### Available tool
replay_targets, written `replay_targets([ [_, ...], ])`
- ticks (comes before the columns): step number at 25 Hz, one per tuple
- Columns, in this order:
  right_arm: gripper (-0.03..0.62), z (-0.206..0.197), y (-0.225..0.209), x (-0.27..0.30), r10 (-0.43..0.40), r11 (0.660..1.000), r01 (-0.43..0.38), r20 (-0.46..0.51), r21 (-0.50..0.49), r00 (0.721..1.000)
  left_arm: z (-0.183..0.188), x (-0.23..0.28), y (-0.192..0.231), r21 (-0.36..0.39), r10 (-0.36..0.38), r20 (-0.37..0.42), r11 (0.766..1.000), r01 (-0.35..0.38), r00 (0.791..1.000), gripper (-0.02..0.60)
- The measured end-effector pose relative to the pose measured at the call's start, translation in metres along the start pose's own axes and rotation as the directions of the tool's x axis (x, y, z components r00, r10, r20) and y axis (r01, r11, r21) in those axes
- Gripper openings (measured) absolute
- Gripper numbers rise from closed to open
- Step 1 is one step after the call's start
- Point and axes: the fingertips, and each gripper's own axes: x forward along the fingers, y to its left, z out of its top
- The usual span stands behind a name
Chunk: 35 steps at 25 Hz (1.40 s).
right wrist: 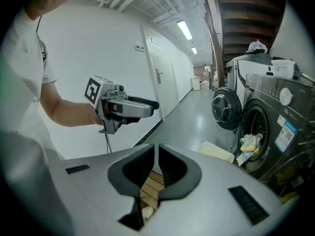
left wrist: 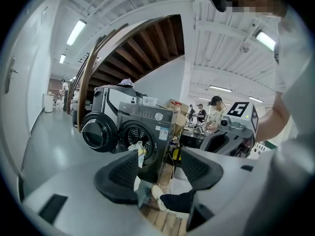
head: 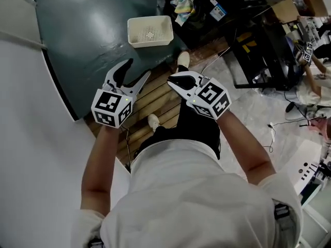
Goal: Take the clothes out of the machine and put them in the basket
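A dark front-loading washing machine (left wrist: 150,132) stands ahead with its round door (left wrist: 98,132) swung open. Pale, multicoloured clothes (left wrist: 139,150) hang out of its drum, also seen as clothes (head: 182,5) and clothes (right wrist: 251,144). The white perforated basket (head: 150,31) sits on the grey floor in front of the machine, and the basket (right wrist: 216,152) shows low beside it. My left gripper (head: 138,67) is open and holds nothing, well short of the machine. My right gripper (head: 171,80) is beside it, jaws together, with nothing between them. Both point toward the machine.
I stand on wooden slats (head: 150,99) next to the grey floor. A white wall (head: 31,138) runs along the left. A black frame table (head: 261,50) and loose cables (head: 279,125) lie to the right. A staircase (left wrist: 147,48) rises above the machine; people (left wrist: 214,111) stand behind it.
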Motion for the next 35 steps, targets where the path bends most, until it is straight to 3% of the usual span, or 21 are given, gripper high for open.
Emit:
replay_targets([
  [8, 0.029, -0.023, -0.118, 0.050, -0.017, 0.995, 0.020, -0.036, 0.093, 0.999, -0.011, 0.132, 0.053, 0.008, -0.071, -0.065, 0.997, 0.071, 0.995, 0.265],
  [17, 0.029, -0.061, -0.240, 0.102, -0.039, 0.987, 0.044, -0.039, 0.153, 0.998, -0.017, 0.303, 0.097, 0.054, -0.162, -0.080, 0.984, 0.167, 0.983, 0.277],
  [25, 0.029, -0.091, -0.346, 0.180, -0.056, 0.978, 0.051, 0.022, 0.201, 0.998, -0.055, 0.413, 0.154, 0.067, -0.179, -0.135, 0.980, 0.189, 0.975, 0.293],
  [31, 0.029, -0.130, -0.373, 0.229, -0.039, 0.971, 0.034, 0.015, 0.237, 0.999, -0.090, 0.468, 0.182, 0.076, -0.201, -0.181, 0.973, 0.217, 0.963, 0.308],
  [35, 0.029, -0.142, -0.382, 0.250, 0.002, 0.983, 0.006, -0.042, 0.182, 0.999, -0.106, 0.506, 0.189, 0.114, -0.225, -0.217, 0.961, 0.253, 0.950, 0.336],
])
